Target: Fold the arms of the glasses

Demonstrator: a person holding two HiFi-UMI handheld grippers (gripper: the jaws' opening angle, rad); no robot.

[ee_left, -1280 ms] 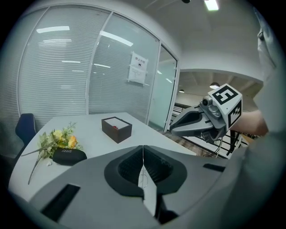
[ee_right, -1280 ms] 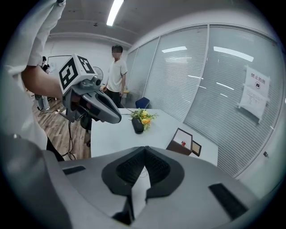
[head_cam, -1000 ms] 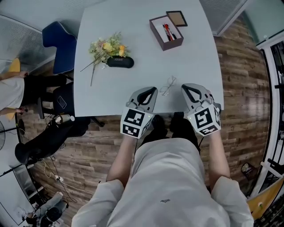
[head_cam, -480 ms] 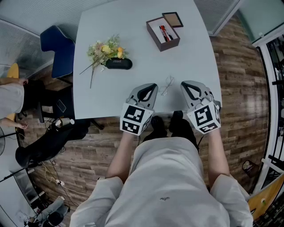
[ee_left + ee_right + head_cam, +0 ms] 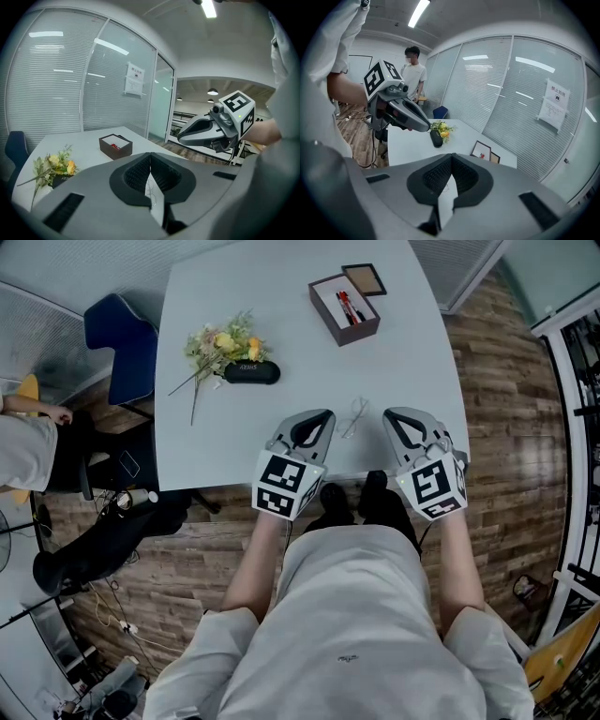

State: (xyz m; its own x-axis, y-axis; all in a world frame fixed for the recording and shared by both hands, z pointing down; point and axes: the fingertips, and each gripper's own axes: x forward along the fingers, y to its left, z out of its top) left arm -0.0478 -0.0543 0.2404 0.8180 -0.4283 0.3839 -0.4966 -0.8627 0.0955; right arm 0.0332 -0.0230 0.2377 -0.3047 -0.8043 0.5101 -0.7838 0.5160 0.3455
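Observation:
Thin clear-framed glasses (image 5: 354,418) lie on the white table (image 5: 225,446) near its front edge, between the tips of my two grippers and touched by neither. They are too small to tell how their arms stand. My left gripper (image 5: 322,415) hovers just left of them, shut and empty. My right gripper (image 5: 392,415) hovers just right of them, also shut and empty. In the left gripper view the shut left gripper (image 5: 150,154) leaves a thin slit where the glasses (image 5: 150,190) show. The right gripper view shows the shut right gripper (image 5: 452,155) the same way, over the glasses (image 5: 445,188).
A black glasses case (image 5: 251,372) lies beside a bunch of flowers (image 5: 220,343) at the table's left. A dark open box (image 5: 344,308) with pens stands at the back. A blue chair (image 5: 117,343) and a seated person (image 5: 23,446) are at the left.

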